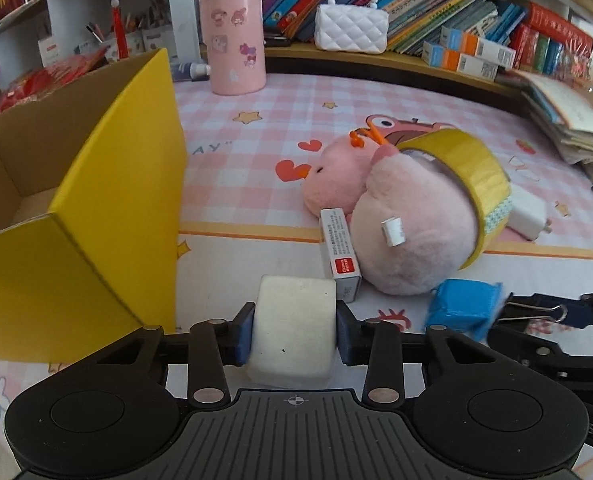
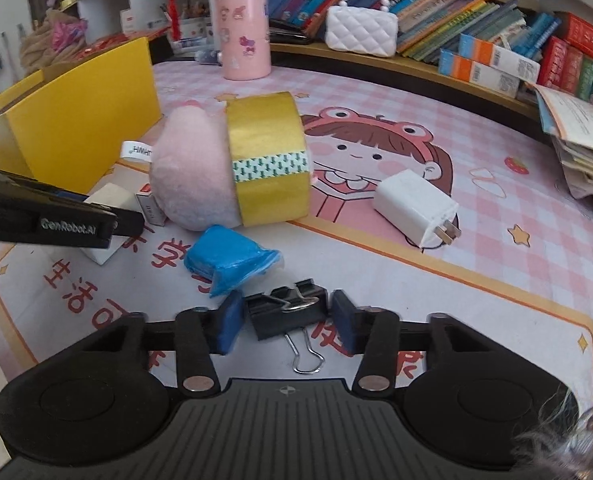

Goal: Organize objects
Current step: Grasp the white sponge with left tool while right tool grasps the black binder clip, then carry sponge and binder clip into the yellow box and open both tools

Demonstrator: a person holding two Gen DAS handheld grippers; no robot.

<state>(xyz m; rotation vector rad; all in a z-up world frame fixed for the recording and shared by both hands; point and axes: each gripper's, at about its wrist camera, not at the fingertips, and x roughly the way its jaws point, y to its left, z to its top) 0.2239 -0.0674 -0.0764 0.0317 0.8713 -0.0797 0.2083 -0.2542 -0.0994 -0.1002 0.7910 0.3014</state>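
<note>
Pinching a white rectangular foam block [image 1: 294,330] between the blue pads of my left gripper [image 1: 295,334], I hold it near the front edge of the pink cartoon-print mat [image 1: 232,208], just beside the open yellow cardboard box [image 1: 84,216] to its left. The block looks light and soft, likely to dent under pressure, so the grip across its two flat sides seems right.

A small white carton with a red label [image 1: 341,254], its print too fine to read, rests against the pink plush toy [image 1: 408,216] wearing a roll of yellow packing tape [image 1: 468,176]. The toy's tag reads "HWHH" reversed.

A crumpled blue plastic-wrapped packet [image 2: 226,258] lies ahead of my right gripper [image 2: 288,322], whose fingers stand spread around a black metal binder clip [image 2: 286,314], not yet clamping. The clip looks stiff and slick; its flat sides offer purchase. The left gripper's casing reads "GenRobot.AI".
</note>
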